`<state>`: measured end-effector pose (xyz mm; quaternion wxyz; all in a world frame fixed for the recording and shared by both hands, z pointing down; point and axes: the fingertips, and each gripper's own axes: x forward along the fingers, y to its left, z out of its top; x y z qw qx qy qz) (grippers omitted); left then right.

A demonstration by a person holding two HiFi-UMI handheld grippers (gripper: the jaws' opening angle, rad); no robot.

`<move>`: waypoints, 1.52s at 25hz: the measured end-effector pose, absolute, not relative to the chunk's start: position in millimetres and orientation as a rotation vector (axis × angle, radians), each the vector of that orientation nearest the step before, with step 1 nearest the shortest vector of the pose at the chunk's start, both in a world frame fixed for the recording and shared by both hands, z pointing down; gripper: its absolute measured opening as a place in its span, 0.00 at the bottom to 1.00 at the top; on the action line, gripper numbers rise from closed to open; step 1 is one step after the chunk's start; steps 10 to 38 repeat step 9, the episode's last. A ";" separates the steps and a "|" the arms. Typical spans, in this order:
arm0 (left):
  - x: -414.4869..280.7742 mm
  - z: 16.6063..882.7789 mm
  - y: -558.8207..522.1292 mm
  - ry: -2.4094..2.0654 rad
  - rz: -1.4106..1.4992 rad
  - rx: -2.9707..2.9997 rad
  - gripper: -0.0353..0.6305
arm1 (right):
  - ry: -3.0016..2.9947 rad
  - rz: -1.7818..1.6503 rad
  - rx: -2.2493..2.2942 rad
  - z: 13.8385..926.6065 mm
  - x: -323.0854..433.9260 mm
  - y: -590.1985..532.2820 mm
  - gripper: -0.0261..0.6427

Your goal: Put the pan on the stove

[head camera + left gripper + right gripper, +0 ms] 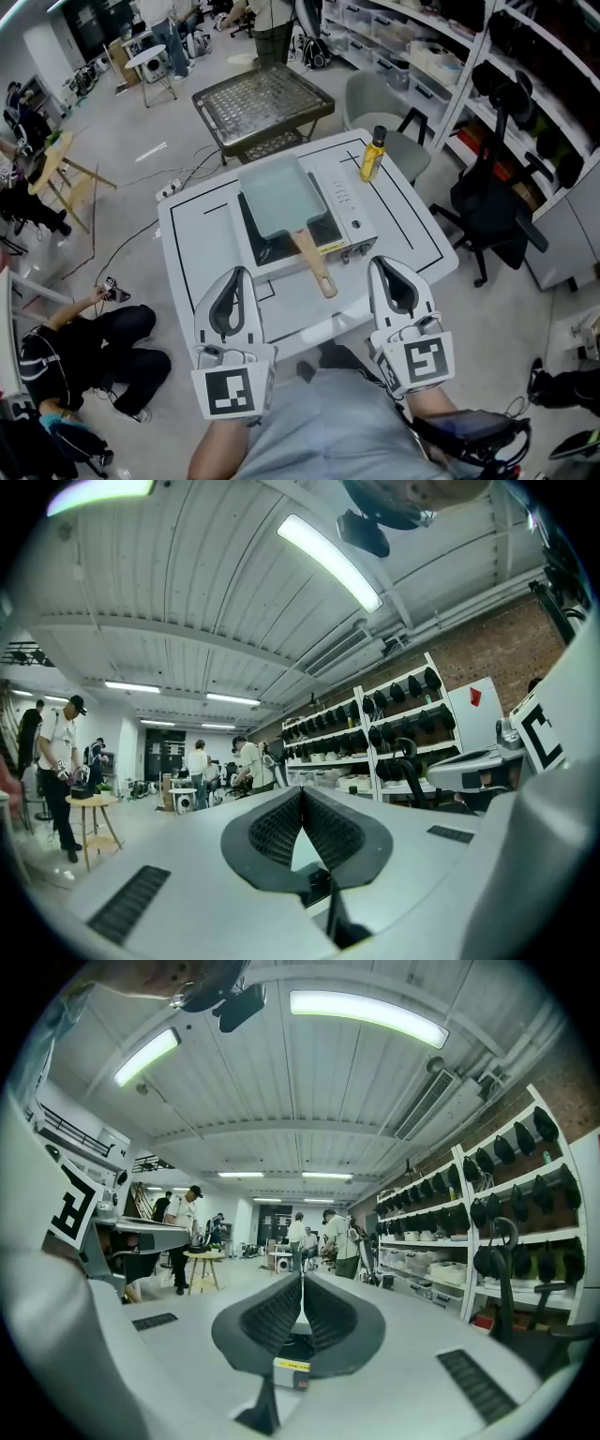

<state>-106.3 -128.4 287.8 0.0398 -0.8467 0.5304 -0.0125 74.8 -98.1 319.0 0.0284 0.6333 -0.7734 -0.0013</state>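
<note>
A pale teal rectangular pan rests on the white portable stove in the middle of the white table. Its wooden handle points toward me past the stove's front edge. My left gripper hovers near my body, short of the table's front edge and left of the handle, shut and empty. My right gripper hangs to the right of the handle, also shut with nothing in it. Both gripper views look out across the room: the left gripper and the right gripper show pads pressed together.
A yellow oil bottle stands on the table behind the stove's right end. Beyond the table are a metal grid cart, a grey chair and a black office chair. A person crouches on the floor at left.
</note>
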 end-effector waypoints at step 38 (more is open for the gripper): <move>-114.6 282.6 -125.9 1.652 -0.049 -2.564 0.08 | -2.388 -0.035 1.948 314.1 69.4 -95.2 0.11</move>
